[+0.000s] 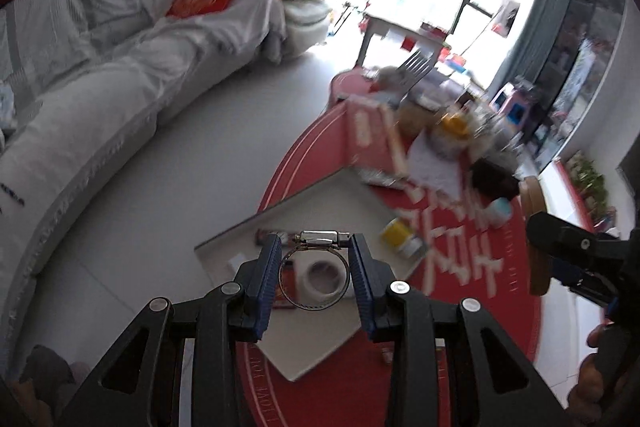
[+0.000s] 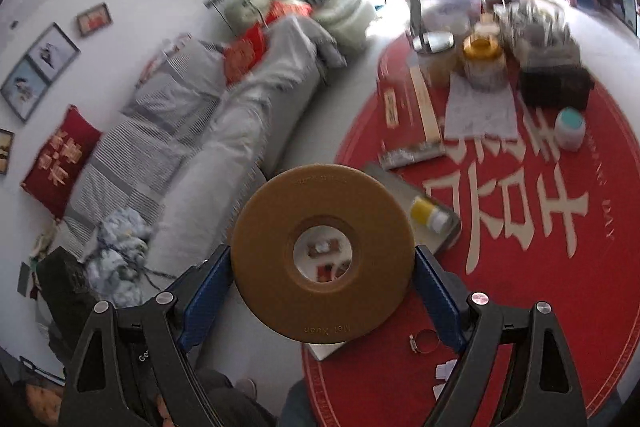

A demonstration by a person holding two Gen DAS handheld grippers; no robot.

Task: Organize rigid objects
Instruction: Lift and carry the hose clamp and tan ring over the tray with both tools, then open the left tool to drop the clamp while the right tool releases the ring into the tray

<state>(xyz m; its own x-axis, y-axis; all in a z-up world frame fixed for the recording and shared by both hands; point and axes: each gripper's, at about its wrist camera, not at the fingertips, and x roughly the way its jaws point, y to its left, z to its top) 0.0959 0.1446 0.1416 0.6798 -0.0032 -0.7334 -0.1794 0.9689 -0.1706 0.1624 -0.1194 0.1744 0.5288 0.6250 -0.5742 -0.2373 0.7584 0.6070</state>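
My left gripper [image 1: 316, 247] is shut on a metal hose clamp [image 1: 320, 237]; the ring hangs between the blue pads above a pale tray [image 1: 316, 347]. Seen through the ring, a white tape roll [image 1: 322, 277] lies in the tray. My right gripper [image 2: 322, 253] is shut on a brown disc with a centre hole [image 2: 328, 307], gripped by its rim over the tray's [image 2: 446, 239] near side. In the left wrist view the right gripper [image 1: 560, 247] and the disc's edge [image 1: 534, 235] show at the right. A yellow and white bottle [image 2: 430, 213] lies in the tray.
The tray sits on a round red table [image 2: 540, 307]. A second hose clamp [image 2: 422, 343] lies on the cloth near the tray. Further back stand a red box [image 1: 370, 135], jars [image 2: 482, 61], a black box [image 2: 556, 87] and a small teal-lidded tub [image 2: 570, 129]. A grey sofa [image 1: 100, 115] is left.
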